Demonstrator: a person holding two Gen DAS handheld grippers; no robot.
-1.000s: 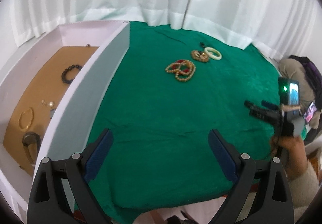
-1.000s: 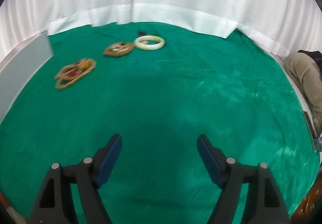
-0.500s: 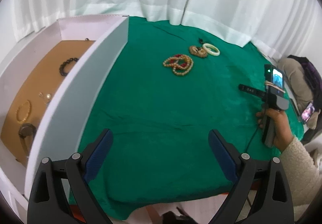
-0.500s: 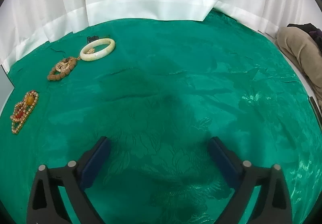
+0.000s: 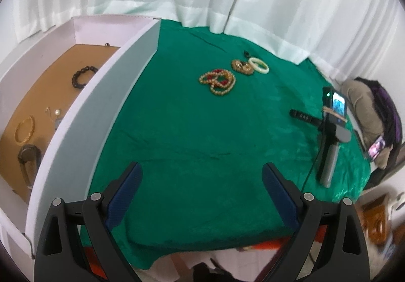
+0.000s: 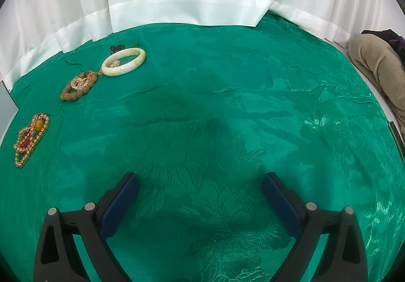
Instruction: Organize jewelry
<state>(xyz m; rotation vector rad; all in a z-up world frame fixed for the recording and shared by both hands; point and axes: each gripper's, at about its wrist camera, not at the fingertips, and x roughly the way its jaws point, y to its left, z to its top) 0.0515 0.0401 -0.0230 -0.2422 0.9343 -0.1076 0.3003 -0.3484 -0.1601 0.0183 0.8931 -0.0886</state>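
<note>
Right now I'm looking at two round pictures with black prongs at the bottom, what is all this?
Those prongs are two hand-held grippers, each with a small wide-angle camera looking along its fingers. One picture is from the left gripper, the other from the right gripper, which also shows from the side in the left view. Both are open and hold nothing; the right one's jaws have just been opening. On the green cloth lie a white bangle, a brown bead bracelet and a gold and red necklace. To the left is a white box with more jewelry inside.

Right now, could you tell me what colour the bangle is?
Creamy white bangle, clearest in the right wrist view.
</note>
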